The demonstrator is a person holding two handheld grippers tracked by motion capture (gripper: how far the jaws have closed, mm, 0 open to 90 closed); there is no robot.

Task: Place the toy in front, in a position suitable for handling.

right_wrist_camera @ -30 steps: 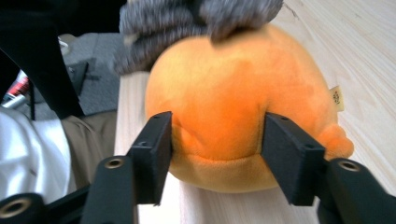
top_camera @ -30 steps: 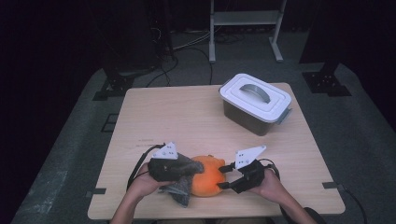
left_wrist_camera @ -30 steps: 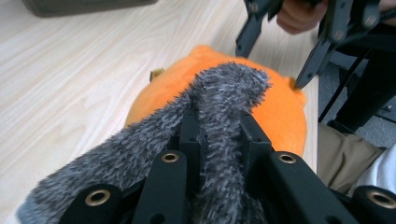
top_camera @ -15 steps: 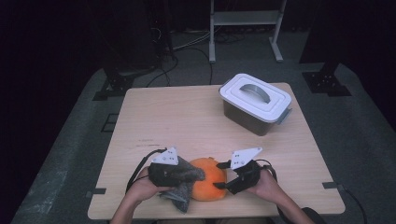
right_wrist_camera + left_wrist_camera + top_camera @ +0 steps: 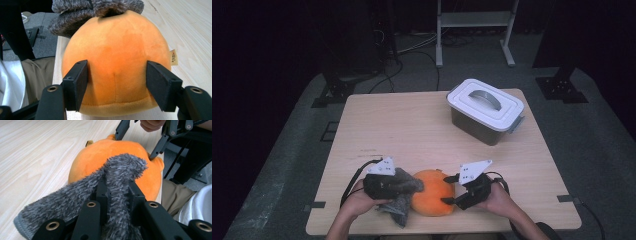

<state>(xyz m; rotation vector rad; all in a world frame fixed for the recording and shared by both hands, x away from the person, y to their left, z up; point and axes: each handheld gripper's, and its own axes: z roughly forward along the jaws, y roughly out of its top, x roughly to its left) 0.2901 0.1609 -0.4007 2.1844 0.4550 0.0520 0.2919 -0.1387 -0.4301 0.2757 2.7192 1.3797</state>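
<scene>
I have the orange plush toy (image 5: 432, 192) sitting near the front edge of the table (image 5: 412, 130), squarely between my two hands. My left gripper (image 5: 117, 192) is clamped tight on a fold of grey fuzzy cloth (image 5: 75, 200), and the free end of that cloth drapes onto the toy's top from my left side. My right gripper (image 5: 117, 75) comes at the toy from the opposite side; its jaws have just been opening, and now they stand wide on either flank of the round body, close to the fabric but, as far as I can judge, not squeezing it. So the toy lies straight ahead of my right fingers, nearly touching, with the cloth beyond it. The toy is rounder than long, so no axis matters much. The front edge is close behind me; open wood stretches ahead, and the lidded box (image 5: 486, 111) stands well apart at the far right.
</scene>
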